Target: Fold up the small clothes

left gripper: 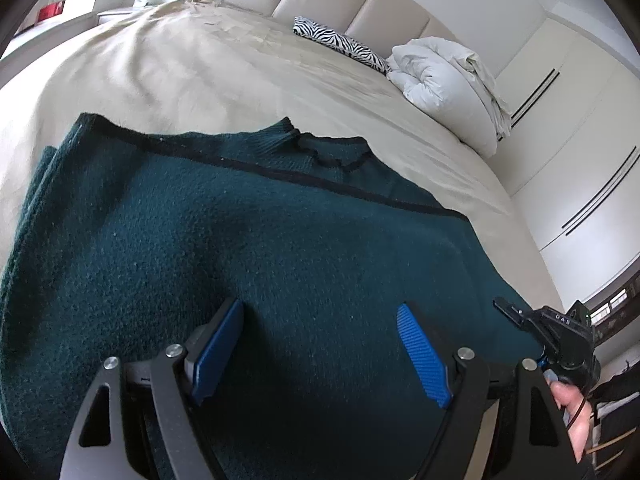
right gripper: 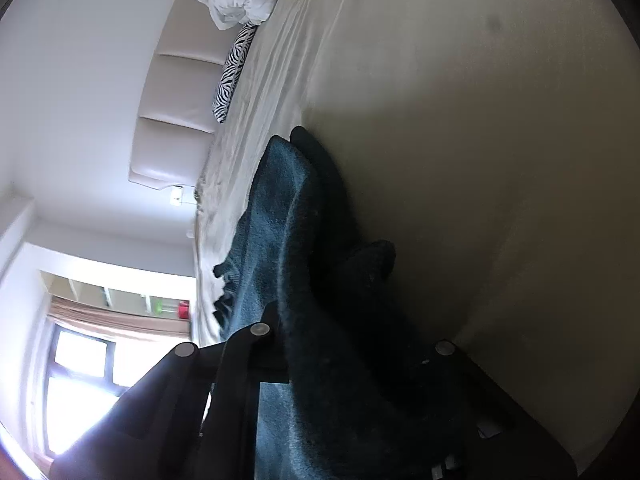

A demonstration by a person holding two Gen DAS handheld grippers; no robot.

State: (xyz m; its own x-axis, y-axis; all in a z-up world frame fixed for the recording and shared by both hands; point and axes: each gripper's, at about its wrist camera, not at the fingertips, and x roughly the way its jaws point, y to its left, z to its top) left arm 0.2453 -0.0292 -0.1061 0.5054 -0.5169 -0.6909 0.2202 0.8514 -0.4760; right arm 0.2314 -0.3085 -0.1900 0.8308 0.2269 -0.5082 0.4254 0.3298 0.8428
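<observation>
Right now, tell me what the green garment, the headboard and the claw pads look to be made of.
Garment: thick knit, probably wool or fleece; fuzzy nap, ribbed collar, matte.
Headboard: padded leather or vinyl, likely; smooth cream panels with a soft sheen and stitched seams.
Left claw pads: blue rubber or plastic, apparently; fine ridged texture, matte.

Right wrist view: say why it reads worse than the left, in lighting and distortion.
Right wrist view: rolled sideways, backlit by the blown-out window, so the right gripper and dark green sweater go near-black. Left wrist view: evenly lit, sharp blue pads, sweater knit legible; fisheye bends the bed in both.
</observation>
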